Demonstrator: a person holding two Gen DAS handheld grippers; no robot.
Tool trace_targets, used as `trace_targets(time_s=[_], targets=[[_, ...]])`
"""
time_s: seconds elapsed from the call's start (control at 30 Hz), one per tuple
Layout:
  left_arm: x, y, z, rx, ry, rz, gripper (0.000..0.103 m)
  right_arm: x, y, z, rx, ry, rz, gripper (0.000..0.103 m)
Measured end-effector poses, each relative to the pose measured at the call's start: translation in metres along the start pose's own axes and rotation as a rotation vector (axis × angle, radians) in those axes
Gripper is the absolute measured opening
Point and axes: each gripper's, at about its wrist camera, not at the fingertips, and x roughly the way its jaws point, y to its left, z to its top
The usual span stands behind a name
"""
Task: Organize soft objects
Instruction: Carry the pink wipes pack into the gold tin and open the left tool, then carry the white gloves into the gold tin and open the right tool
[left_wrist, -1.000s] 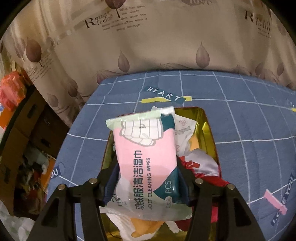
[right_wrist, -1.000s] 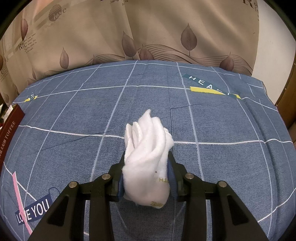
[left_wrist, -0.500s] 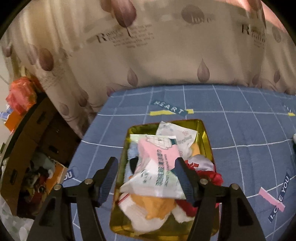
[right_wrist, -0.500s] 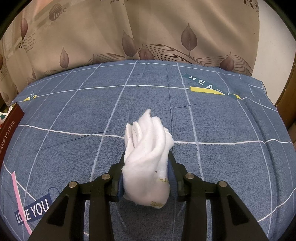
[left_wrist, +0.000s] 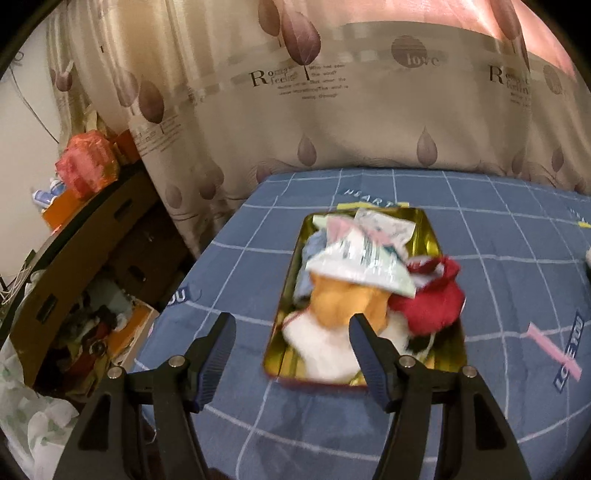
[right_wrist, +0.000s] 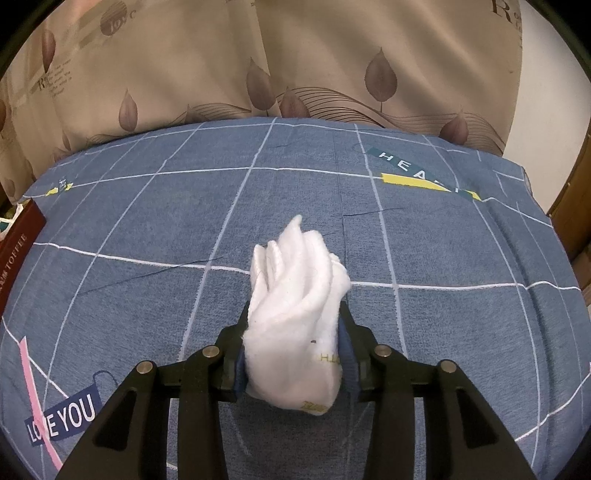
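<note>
A gold tin (left_wrist: 428, 221) on the blue checked sheet holds several soft things. On top lies a pink and white wipes packet (left_wrist: 362, 262), above an orange plush (left_wrist: 343, 299), a red cloth item (left_wrist: 432, 302) and a white soft piece (left_wrist: 317, 347). My left gripper (left_wrist: 291, 319) is open and empty, drawn back in front of the tin's near end. A rolled white sock (right_wrist: 295, 280) sits between the pads of my right gripper (right_wrist: 294, 312). Its jaws are opening, but the pads still touch the sock just above the sheet.
A beige leaf-print curtain hangs behind the bed. Off the bed's left side stand cardboard boxes (left_wrist: 74, 266) full of clutter. A dark red toffee box (right_wrist: 14, 247) lies at the left edge in the right wrist view. The blue sheet (right_wrist: 147, 221) spreads around the sock.
My left gripper let go of the wipes packet, which now lies in the tin, then drew back and up. The right gripper and its sock kept still.
</note>
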Motion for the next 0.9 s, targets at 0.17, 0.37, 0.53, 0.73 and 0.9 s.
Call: trace_targets(time_s=[0.17,0.37,0.53,0.73,0.9], targets=[[-0.007,0.004,-0.026,0.009,-0.004,0.021,0.065,0.000,0.002,0.000,-0.004,0.000,-0.007,0.039],[-0.009,0.010,-0.046,-0.020,-0.005,0.011,0.065,-0.001,0.004,0.000,-0.007,-0.005,-0.017,0.037],[-0.004,0.021,-0.052,-0.066,0.011,0.020,0.065,-0.002,0.007,0.000,-0.024,-0.007,-0.038,0.033],[0.000,0.031,-0.053,-0.094,0.015,0.032,0.065,-0.007,0.016,0.005,-0.028,-0.007,-0.056,0.029],[0.003,0.035,-0.053,-0.104,0.034,0.003,0.065,-0.017,0.042,0.013,-0.060,-0.014,0.001,0.029]])
